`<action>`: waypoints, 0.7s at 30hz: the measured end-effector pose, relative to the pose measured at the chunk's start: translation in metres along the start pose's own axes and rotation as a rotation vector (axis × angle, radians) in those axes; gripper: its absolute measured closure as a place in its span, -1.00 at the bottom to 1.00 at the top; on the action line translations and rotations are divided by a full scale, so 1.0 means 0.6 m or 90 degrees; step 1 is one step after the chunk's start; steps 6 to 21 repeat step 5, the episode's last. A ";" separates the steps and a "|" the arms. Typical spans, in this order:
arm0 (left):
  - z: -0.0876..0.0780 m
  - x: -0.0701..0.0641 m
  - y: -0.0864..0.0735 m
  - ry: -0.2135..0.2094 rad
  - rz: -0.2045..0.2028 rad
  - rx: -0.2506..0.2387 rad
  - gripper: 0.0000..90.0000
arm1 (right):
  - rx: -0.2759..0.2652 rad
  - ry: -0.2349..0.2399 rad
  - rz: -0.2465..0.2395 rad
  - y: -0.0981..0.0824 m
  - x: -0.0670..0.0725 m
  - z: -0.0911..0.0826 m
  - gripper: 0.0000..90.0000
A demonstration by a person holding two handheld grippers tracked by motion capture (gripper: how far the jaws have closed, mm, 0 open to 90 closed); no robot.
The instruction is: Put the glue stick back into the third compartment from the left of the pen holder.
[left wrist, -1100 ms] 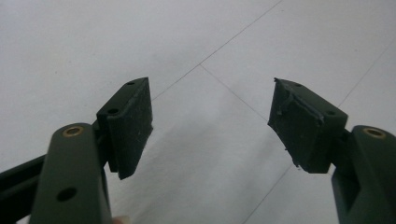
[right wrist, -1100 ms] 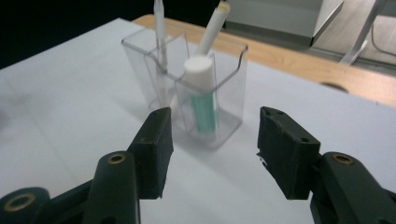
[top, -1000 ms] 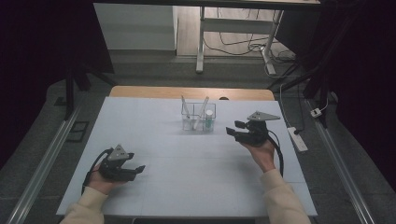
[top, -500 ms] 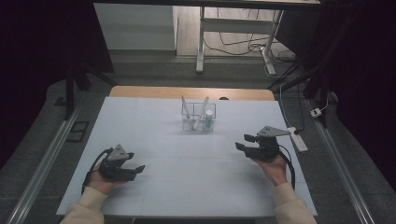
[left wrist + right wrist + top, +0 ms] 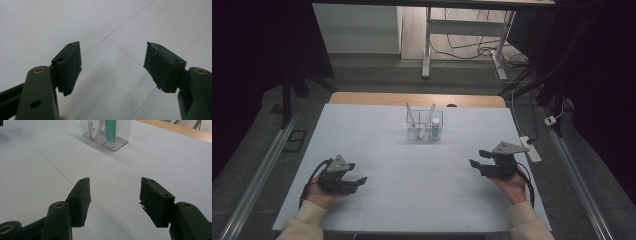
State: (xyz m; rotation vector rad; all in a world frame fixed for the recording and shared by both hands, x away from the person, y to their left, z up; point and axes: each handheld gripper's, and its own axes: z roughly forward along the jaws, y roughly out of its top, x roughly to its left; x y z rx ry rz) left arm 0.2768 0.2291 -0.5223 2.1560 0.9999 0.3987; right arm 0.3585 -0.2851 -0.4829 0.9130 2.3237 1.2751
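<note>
In the high view, two sleeves come in from the bottom edge of the frame. At the lower left the left hand-held gripper [image 5: 355,172] lies low over the white tabletop [image 5: 422,195], held by the left hand [image 5: 319,192], and its jaws point toward the right of the frame. In the left gripper view its two black jaws stand wide apart with nothing between them, over bare white surface crossed by thin lines. At the lower right of the high view the right hand-held gripper [image 5: 479,158] is held by the right hand [image 5: 511,184], with a grey three-cornered plate on top (a black cable hangs down beside the wrist). Its jaws point toward the left of the frame. In the right gripper view these jaws are also wide apart and hold nothing.

Farther away, in the centre of the high view, a clear plastic holder [image 5: 422,127] stands on the tabletop, well apart from both grippers. Inside it lean white sticks, and a white and green tube [image 5: 110,131] stands upright in one compartment. Behind the white surface a wooden edge [image 5: 417,99] shows. Beyond it, in the upper part of the frame, there is the floor with cables, and a white power strip [image 5: 530,149] lies at the right.
</note>
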 end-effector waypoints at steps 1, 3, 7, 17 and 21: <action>0.000 0.000 0.000 0.000 -0.003 -0.003 -0.33 | 0.000 0.001 0.000 0.000 0.000 0.000 -0.10; 0.000 0.000 0.000 0.000 -0.002 -0.001 -0.33 | 0.004 0.001 -0.001 -0.001 0.000 0.000 -0.11; 0.000 0.000 0.000 0.000 -0.001 -0.001 -0.33 | 0.001 0.003 0.002 -0.002 0.000 0.000 -0.11; 0.000 0.000 0.000 0.000 -0.001 -0.001 -0.33 | 0.001 0.003 0.002 -0.002 0.000 0.000 -0.11; 0.000 0.000 0.000 0.000 -0.001 -0.001 -0.33 | 0.001 0.003 0.002 -0.002 0.000 0.000 -0.11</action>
